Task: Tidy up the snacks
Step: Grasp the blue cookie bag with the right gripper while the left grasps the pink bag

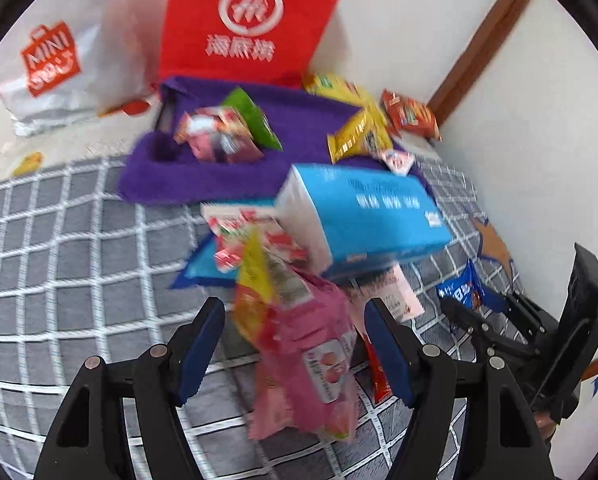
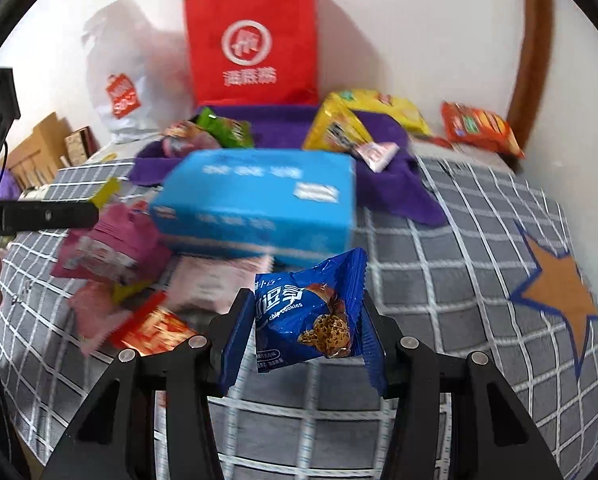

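Two packets concern us: our right hand-held gripper [image 2: 305, 330] clamps the chocolate chip cookie packet [image 2: 307, 312] by slippery edges; our left hand-held gripper [image 1: 295, 348], fingers apart around the pink snack bag [image 1: 311, 360], may drop it before the purple basket [image 1: 203, 184] at 11 o'clock.

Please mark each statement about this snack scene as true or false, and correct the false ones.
1. The right gripper holds a blue chocolate chip cookie packet. True.
2. The left gripper is fully shut. False: its fingers stand apart, with a pink snack bag between them.
3. The red paper bag with a white logo stands against the wall. True.
4. The light blue rectangular box lies inside the purple fabric basket. False: it lies in front of it, on the grey checked cover.
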Action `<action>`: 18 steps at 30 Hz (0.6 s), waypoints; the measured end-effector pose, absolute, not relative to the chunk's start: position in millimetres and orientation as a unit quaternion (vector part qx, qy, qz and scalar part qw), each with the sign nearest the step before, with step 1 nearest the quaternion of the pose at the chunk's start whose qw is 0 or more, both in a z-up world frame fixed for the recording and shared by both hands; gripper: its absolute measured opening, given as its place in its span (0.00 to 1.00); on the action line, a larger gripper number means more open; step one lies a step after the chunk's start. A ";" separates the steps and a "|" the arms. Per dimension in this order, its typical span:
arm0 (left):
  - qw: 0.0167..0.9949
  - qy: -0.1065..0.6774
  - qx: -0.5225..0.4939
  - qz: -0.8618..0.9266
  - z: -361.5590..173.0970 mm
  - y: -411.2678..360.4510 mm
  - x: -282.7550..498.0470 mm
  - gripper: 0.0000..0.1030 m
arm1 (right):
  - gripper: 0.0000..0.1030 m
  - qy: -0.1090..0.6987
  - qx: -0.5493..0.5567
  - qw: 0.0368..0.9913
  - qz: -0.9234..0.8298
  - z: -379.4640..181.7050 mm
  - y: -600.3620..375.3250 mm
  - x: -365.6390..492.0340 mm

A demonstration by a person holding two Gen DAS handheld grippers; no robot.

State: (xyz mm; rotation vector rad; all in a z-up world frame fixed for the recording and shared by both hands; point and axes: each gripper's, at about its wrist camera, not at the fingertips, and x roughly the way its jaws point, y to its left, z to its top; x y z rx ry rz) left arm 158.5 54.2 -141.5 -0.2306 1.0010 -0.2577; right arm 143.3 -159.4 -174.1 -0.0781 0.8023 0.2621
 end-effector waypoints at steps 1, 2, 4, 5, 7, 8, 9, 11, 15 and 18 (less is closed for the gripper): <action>0.860 0.484 -0.107 -0.118 -146.4 50.4 160.1 0.68 | 0.49 0.393 -0.033 0.910 0.127 -177.6 -162.6 145.3; 0.860 0.489 -0.098 -0.105 -150.1 46.7 162.5 0.68 | 0.49 0.397 -0.030 0.909 0.127 -180.9 -164.5 147.4; 0.865 0.487 -0.080 -0.088 -152.9 41.9 164.3 0.67 | 0.49 0.400 -0.027 0.907 0.127 -187.1 -165.0 151.1; 0.865 0.489 -0.077 -0.082 -154.5 41.7 165.3 0.67 | 0.49 0.404 -0.024 0.905 0.127 -190.8 -164.9 153.9; 0.865 0.487 -0.084 -0.085 -154.6 45.2 165.4 0.65 | 0.50 0.410 -0.021 0.903 0.126 -195.8 -164.3 156.8; 0.866 0.483 -0.086 -0.090 -153.9 47.7 164.1 0.62 | 0.50 0.410 -0.021 0.903 0.125 -197.0 -164.1 158.1; 0.867 0.481 -0.087 -0.095 -153.5 50.0 162.8 0.60 | 0.50 0.411 -0.020 0.903 0.123 -199.1 -163.8 159.2; 0.871 0.474 -0.087 -0.098 -152.3 55.0 159.4 0.59 | 0.50 0.417 -0.017 0.900 0.124 -201.6 -164.1 161.3; 0.882 0.456 -0.072 -0.098 -154.4 63.3 152.0 0.59 | 0.50 0.419 -0.005 0.899 0.126 -202.5 -167.1 162.4; 0.888 0.446 -0.055 -0.097 -157.8 60.2 149.9 0.59 | 0.50 0.419 -0.008 0.900 0.121 -202.5 -166.2 162.1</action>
